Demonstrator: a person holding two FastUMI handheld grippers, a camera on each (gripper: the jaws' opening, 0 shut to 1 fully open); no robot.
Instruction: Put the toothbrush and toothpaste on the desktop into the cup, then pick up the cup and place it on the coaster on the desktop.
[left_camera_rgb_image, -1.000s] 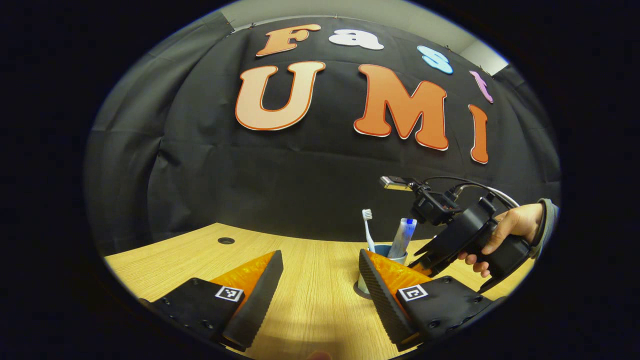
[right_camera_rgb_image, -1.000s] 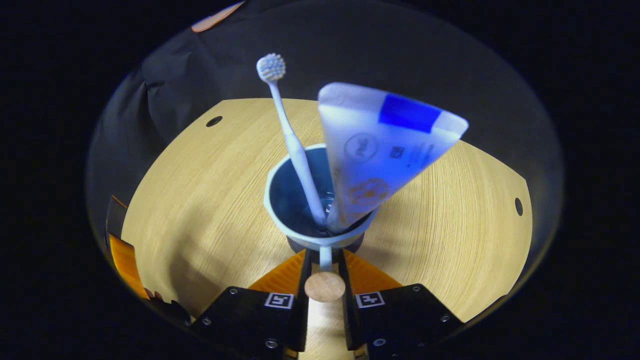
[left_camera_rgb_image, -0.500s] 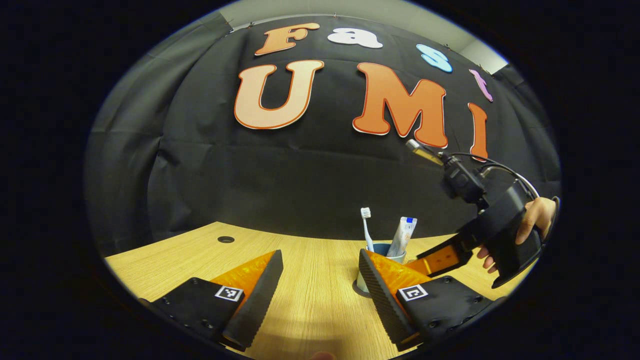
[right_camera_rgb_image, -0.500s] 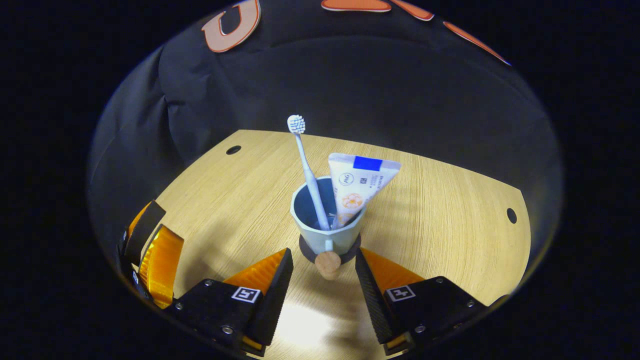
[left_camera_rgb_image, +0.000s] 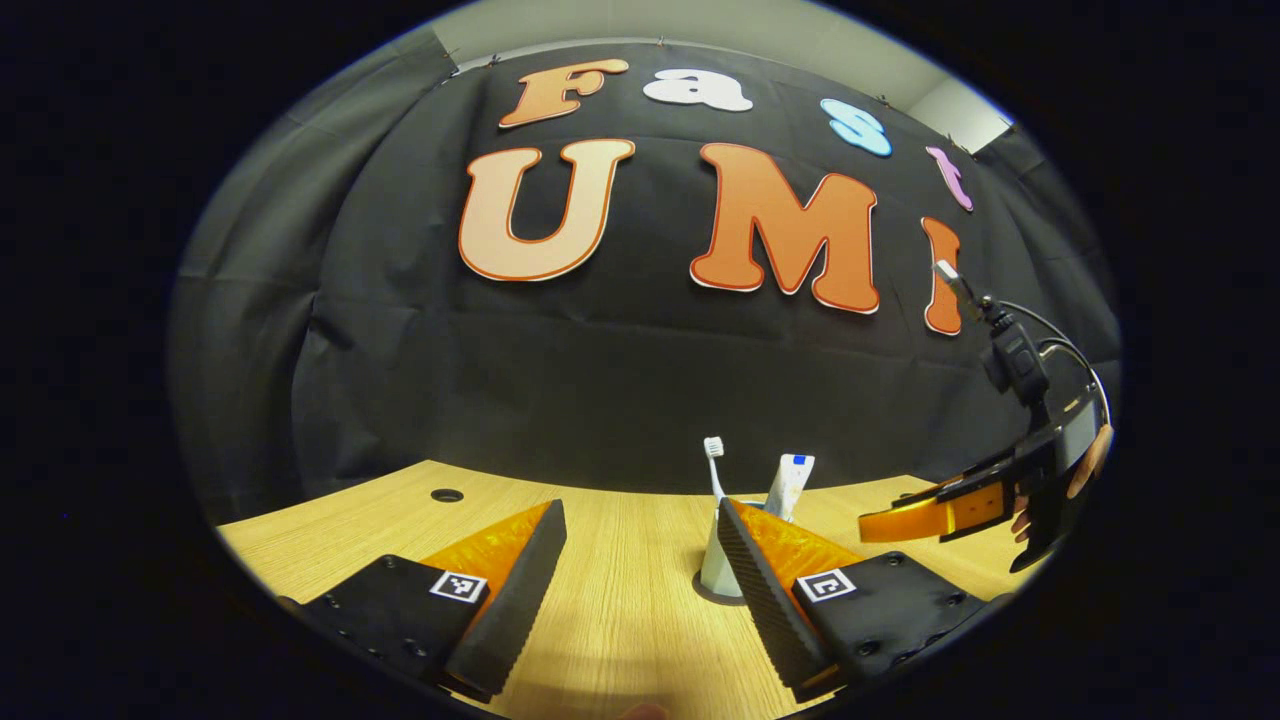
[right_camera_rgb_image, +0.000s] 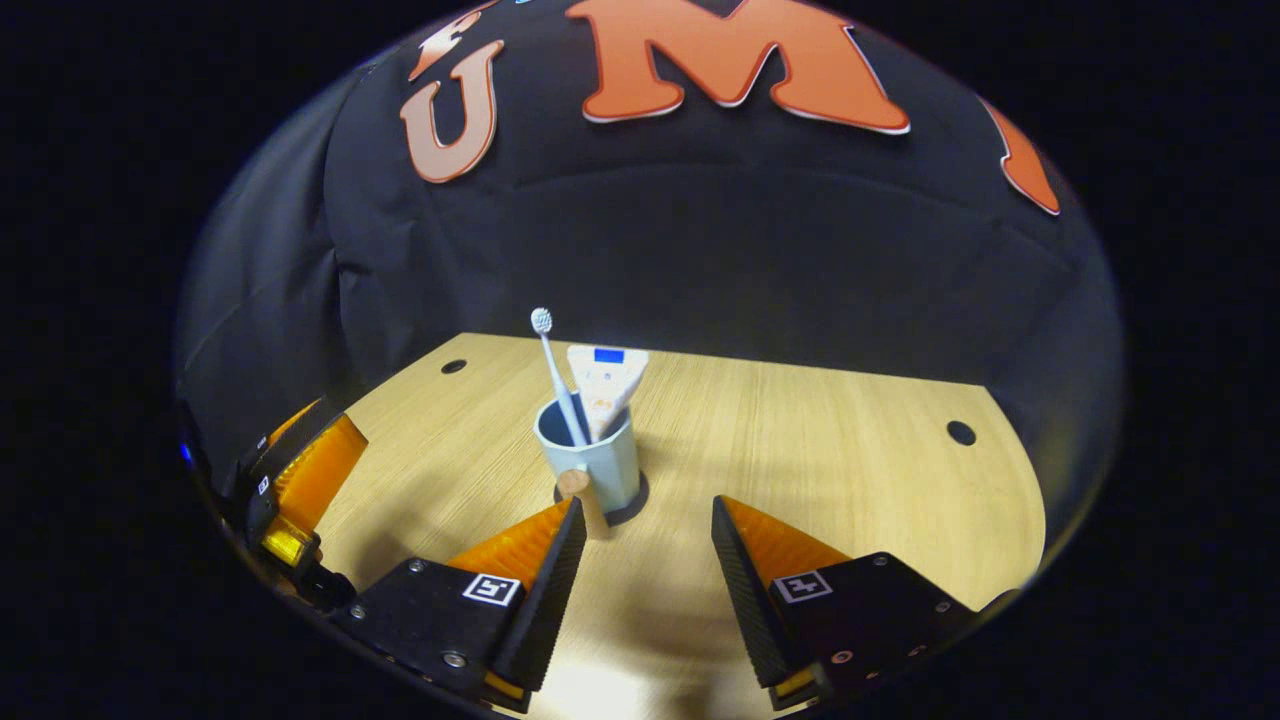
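Note:
A pale blue cup (right_camera_rgb_image: 600, 468) stands upright on a dark round coaster (right_camera_rgb_image: 638, 503) on the wooden desktop (right_camera_rgb_image: 820, 450). In it lean a white toothbrush (right_camera_rgb_image: 552, 372) and a toothpaste tube (right_camera_rgb_image: 604, 384). The cup's handle ends in a wooden knob (right_camera_rgb_image: 573, 482). My right gripper (right_camera_rgb_image: 640, 525) is open, drawn back from the cup and holding nothing. In the left gripper view the cup (left_camera_rgb_image: 714, 572) is half hidden behind a finger of my open left gripper (left_camera_rgb_image: 640, 525), with the toothbrush (left_camera_rgb_image: 713, 462) and tube (left_camera_rgb_image: 790, 482) poking up. The right gripper (left_camera_rgb_image: 945, 512) hovers at the right, in a hand.
Round cable holes (right_camera_rgb_image: 960, 432) mark the desktop near its back corners (left_camera_rgb_image: 446, 495). The left gripper (right_camera_rgb_image: 300, 480) sits low at the desk's left edge in the right gripper view. Black cloth walls off the back.
The right gripper let go of the cup's handle, opened and drew back and up. The cup stays on the coaster. The left gripper barely moved.

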